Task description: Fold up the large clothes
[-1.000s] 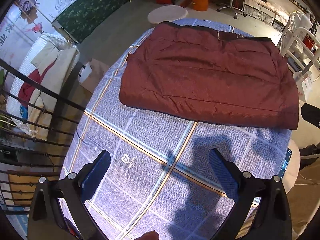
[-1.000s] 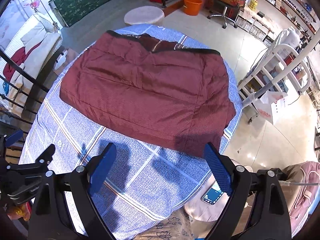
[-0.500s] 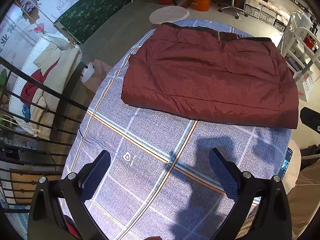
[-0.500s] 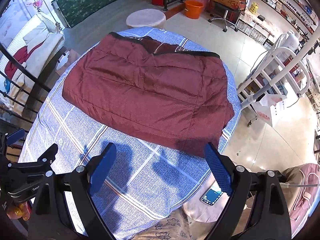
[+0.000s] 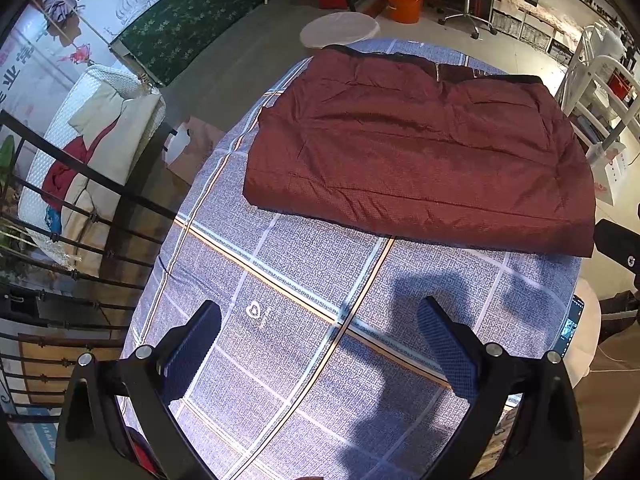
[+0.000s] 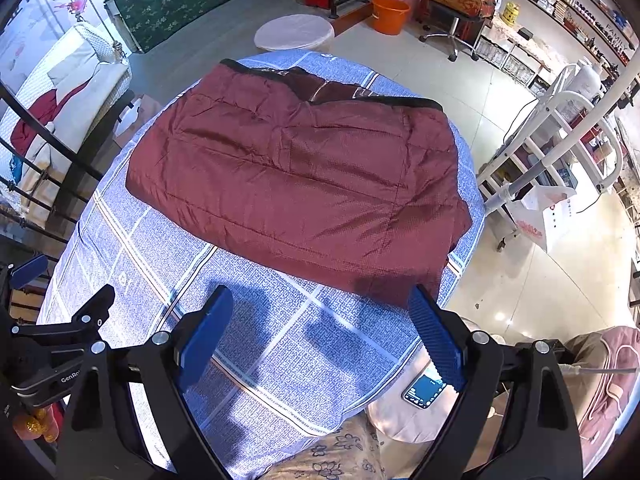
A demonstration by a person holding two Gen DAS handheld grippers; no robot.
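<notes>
A dark red padded jacket (image 5: 416, 152) lies folded into a flat rectangle on the far half of a table covered in blue checked cloth (image 5: 312, 292). It also shows in the right wrist view (image 6: 304, 184), with its black collar edge at the far side. My left gripper (image 5: 320, 324) is open and empty, held above the near part of the cloth, short of the jacket's near edge. My right gripper (image 6: 320, 312) is open and empty, above the cloth near the jacket's near right corner.
A phone (image 6: 424, 390) lies on a pink stool by the table's near right edge. A black railing (image 5: 80, 216) and a white sofa (image 5: 92, 136) stand to the left. A white rack (image 6: 560, 144) stands to the right. A round stool (image 6: 294, 32) sits beyond the table.
Both grippers have drawn back and up a little from the jacket, staying open. The jacket has not moved.
</notes>
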